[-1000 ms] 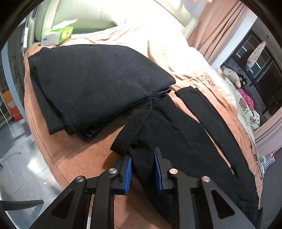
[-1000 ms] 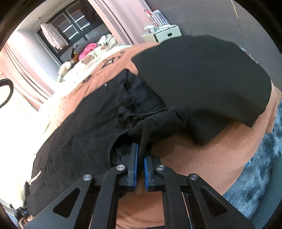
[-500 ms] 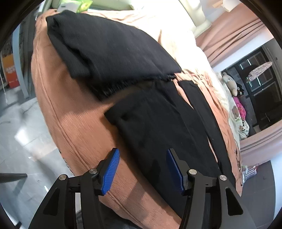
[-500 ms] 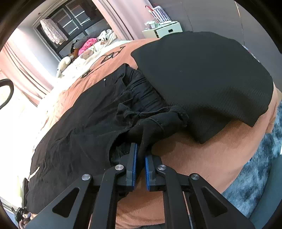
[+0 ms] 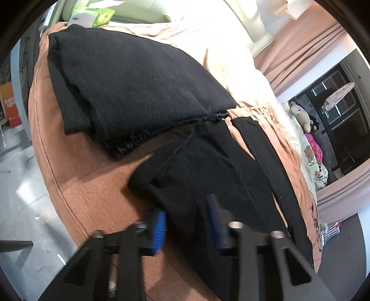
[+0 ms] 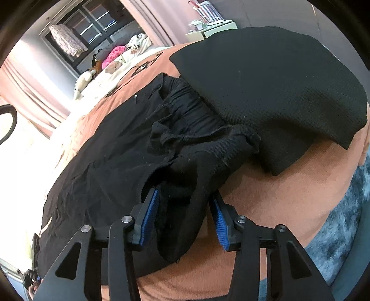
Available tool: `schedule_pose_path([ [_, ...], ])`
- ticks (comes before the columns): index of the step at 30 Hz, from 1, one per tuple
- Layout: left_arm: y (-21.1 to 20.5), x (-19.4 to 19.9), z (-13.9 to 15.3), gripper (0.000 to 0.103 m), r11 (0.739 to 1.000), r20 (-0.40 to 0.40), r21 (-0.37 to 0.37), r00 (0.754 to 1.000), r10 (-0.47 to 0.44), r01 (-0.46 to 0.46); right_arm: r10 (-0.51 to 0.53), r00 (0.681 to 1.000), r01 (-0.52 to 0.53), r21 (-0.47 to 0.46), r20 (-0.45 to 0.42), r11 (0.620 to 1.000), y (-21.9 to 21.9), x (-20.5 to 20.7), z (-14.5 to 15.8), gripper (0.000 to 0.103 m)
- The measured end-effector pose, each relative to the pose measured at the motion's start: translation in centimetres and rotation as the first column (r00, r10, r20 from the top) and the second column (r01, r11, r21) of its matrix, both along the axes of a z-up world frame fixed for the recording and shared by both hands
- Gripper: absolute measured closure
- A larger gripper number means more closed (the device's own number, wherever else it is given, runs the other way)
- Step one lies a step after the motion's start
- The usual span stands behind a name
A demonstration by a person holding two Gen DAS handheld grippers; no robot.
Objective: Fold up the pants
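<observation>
Black pants (image 5: 208, 176) lie spread on an orange-covered bed (image 5: 76, 180). In the left wrist view the hem end of a leg lies just beyond my left gripper (image 5: 187, 220), which is open with pant fabric between its blue pads. In the right wrist view the bunched waistband end of the pants (image 6: 185, 157) lies between the open jaws of my right gripper (image 6: 185, 208); the pads do not press it. A narrow black strip (image 5: 266, 157) lies to the right of the leg.
A folded black garment (image 5: 129, 83) lies on the bed beyond the pants and also shows in the right wrist view (image 6: 272, 78). A green tissue pack (image 5: 94, 17) sits near the headboard. Plush toys (image 5: 300, 113), pink curtains, a grey rug (image 6: 346, 220).
My right gripper has opened and let go of the pants' waistband end. My left gripper opened wide, then narrowed somewhat and moved in over the leg hem.
</observation>
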State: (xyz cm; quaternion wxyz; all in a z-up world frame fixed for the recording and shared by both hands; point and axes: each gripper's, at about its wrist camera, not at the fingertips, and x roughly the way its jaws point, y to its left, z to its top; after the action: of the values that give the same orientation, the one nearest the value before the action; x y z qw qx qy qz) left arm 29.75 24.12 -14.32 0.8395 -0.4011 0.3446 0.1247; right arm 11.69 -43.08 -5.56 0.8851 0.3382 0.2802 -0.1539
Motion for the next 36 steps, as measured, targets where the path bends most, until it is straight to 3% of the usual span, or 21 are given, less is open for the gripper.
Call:
schedule_pose_path([
  [1,0.1,0.1,0.3,0.089,1.0,0.008,0.002,1.0,-0.004,0.004,-0.005,1.0,0.005,0.003,0.016,1.0,-0.3,-0.1,0.4,0.085],
  [3,0.1,0.0,1.0,0.094,1.0,0.025,0.003,1.0,-0.007,0.007,-0.016,1.0,0.017,-0.011,0.024,1.0,-0.4,-0.3,1.2,0.099],
  [5,0.3,0.2,2.1,0.098,1.0,0.048,0.012,0.999,-0.014,0.013,-0.014,0.998,0.015,-0.004,0.054,1.0,-0.4,-0.7,1.8,0.102],
  [20,-1.2,5.9,13.6,0.1,0.989,0.2,0.127,0.975,-0.097,0.072,-0.045,0.964,0.052,-0.017,0.262,0.999,1.4,-3.7,8.3,0.103],
  [30,-2.5,13.1,17.3,0.1,0.973,0.191,0.196,0.968,-0.163,0.125,-0.036,0.959,0.05,-0.041,0.283,0.998,0.4,1.1,10.5,0.103],
  [36,-3.4,18.8,17.6,0.1,0.963,0.16,0.225,0.969,-0.186,0.147,-0.049,0.961,0.067,-0.056,0.273,0.996,-0.1,5.2,11.1,0.103],
])
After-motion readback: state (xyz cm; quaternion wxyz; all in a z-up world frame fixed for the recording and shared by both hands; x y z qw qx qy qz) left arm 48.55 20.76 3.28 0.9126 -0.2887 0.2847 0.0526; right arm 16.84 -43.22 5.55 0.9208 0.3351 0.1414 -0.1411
